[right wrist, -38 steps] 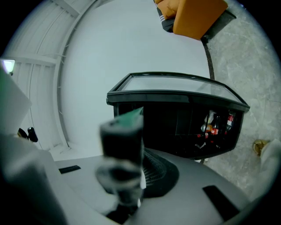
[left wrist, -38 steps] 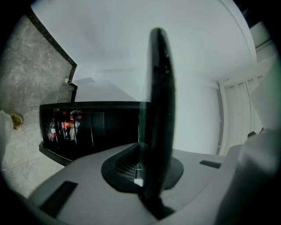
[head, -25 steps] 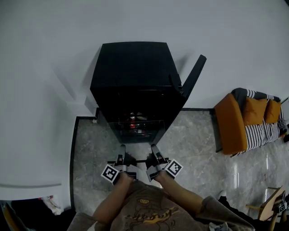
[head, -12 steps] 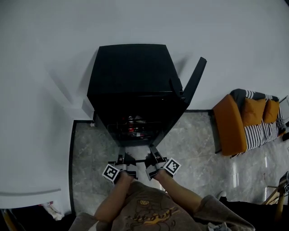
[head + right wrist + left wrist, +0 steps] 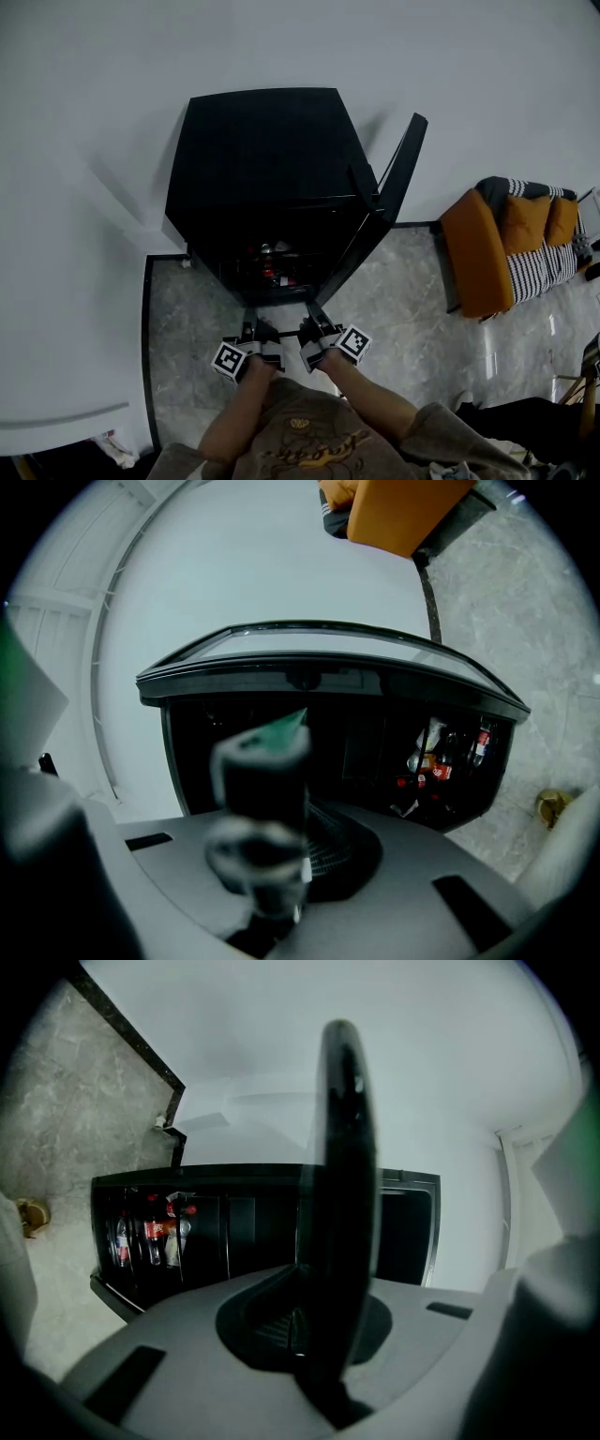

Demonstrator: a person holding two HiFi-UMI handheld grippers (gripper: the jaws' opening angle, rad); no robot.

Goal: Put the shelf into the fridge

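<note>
Person: a person (image 5: 309, 436) in a brown printed top is reaching both bare forearms forward, seen from above.
Left gripper: the left gripper (image 5: 250, 321), grey moulded plastic with a black-and-white checked marker cube (image 5: 230, 361), is pointing level at the fridge. Its jaws are pressing together into one dark, glossy upright form and are pinching the near edge of the shelf.
Right gripper: the right gripper (image 5: 314, 319), of the same build, is lying just beside the left one. Its jaws are also closed, showing as a blurred dark stub with a green tip, and are clamping that same edge.
Shelf: the shelf (image 5: 281, 329) is a thin, flat, clear pane with a dark rim. It is lying level between the two grippers and reaching toward the foot of the fridge opening. Whether its far edge is inside cannot be made out.
Fridge: the fridge (image 5: 262, 141) is a squat, matte black box, standing on the floor against the wall with its front open and its inside dark.
Door: the door (image 5: 403, 169), a slim black slab, is swinging out on the right.
Bottles: bottles (image 5: 150, 1232) with red labels are sitting low inside.
Floor: the floor (image 5: 403, 300) is showing glossy grey marbled tiles edged by a black strip (image 5: 147, 319).
Wall: the wall (image 5: 300, 47) is showing smooth and white.
Sofa: an orange sofa (image 5: 473, 253) with black-and-white checked fabric is standing well apart on the right.
</note>
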